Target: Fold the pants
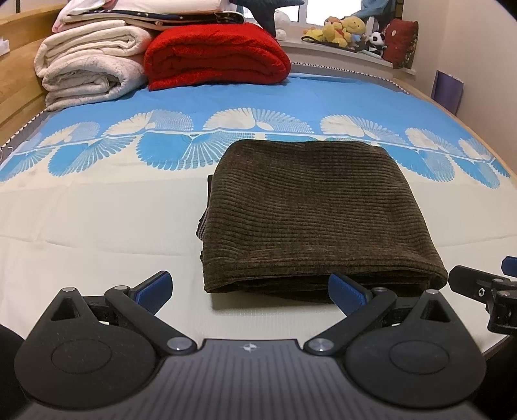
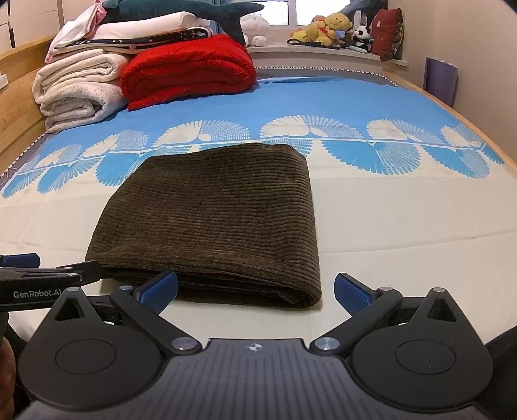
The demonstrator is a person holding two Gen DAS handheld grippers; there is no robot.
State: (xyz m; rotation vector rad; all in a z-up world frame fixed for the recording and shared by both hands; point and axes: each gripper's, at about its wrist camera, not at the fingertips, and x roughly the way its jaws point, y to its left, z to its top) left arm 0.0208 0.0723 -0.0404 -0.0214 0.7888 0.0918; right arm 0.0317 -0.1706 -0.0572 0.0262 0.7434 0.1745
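The dark brown corduroy pants lie folded into a neat rectangle on the bed; they also show in the right wrist view. My left gripper is open and empty, just in front of the bundle's near left corner. My right gripper is open and empty, in front of the bundle's near right corner. Neither gripper holds the cloth. The right gripper's side shows at the right edge of the left wrist view. The left gripper's side shows at the left edge of the right wrist view.
The bed sheet is cream near me and blue with fan patterns farther off. Folded white blankets and a red blanket are stacked at the far left. Plush toys sit on the far windowsill.
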